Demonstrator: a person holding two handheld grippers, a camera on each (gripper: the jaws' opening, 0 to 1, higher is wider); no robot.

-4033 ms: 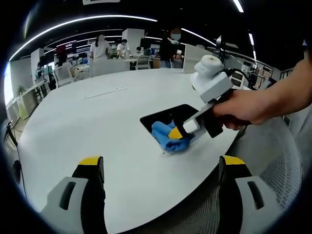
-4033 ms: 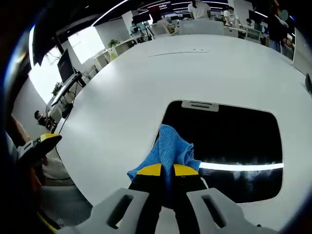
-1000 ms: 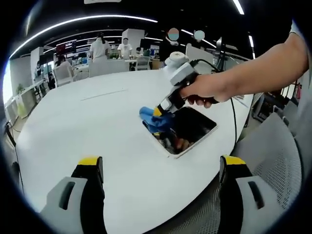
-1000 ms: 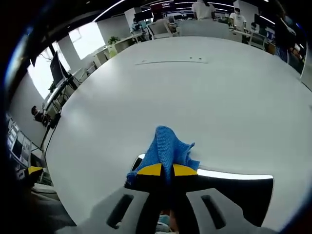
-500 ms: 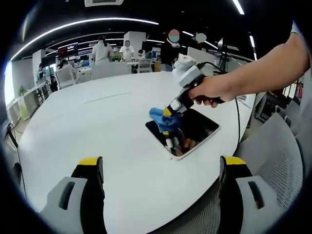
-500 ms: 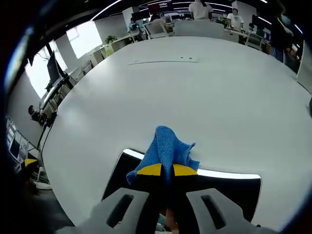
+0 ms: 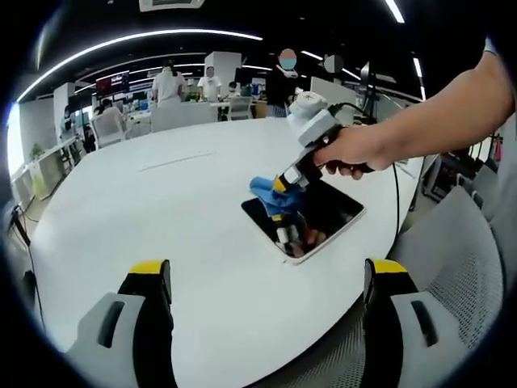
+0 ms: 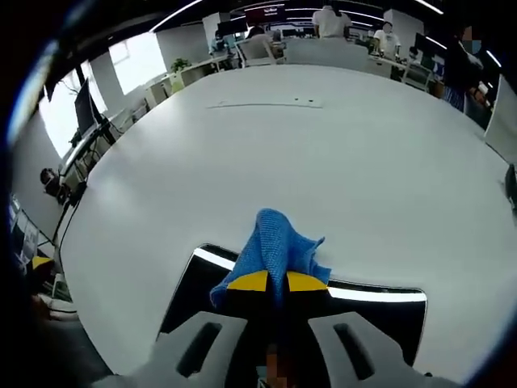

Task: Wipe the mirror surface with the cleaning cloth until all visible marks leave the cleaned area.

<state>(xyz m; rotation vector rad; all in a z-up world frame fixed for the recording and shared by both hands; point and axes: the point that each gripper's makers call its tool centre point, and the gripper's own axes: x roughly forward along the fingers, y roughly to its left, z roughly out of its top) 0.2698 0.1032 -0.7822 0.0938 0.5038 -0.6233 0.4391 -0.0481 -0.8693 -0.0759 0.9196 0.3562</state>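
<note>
1. The right hand-held gripper [image 8: 269, 284] is clenching a blue cleaning cloth [image 8: 277, 246] between its yellow-tipped jaws; the cloth is bunching forward of the jaw tips.
2. The rectangular mirror [image 7: 319, 214] is lying flat on the round white worktop [image 7: 161, 210], towards its right near edge.
3. The cloth [image 7: 270, 194] is pressing onto the mirror's far-left part. In the right gripper view the dark mirror surface [image 8: 380, 315] is extending to both sides behind the cloth, its long axis running across the jaws.
4. The remaining glass is therefore lying nearer than, and to the right of, the right hand-held gripper [image 7: 283, 187]; judged from this, the next stroke should be drawing back along that span.
5. The left hand-held gripper [image 7: 266, 279] is hovering released, jaws spread wide, well apart from the mirror; the right one is clearly nearer.
</note>
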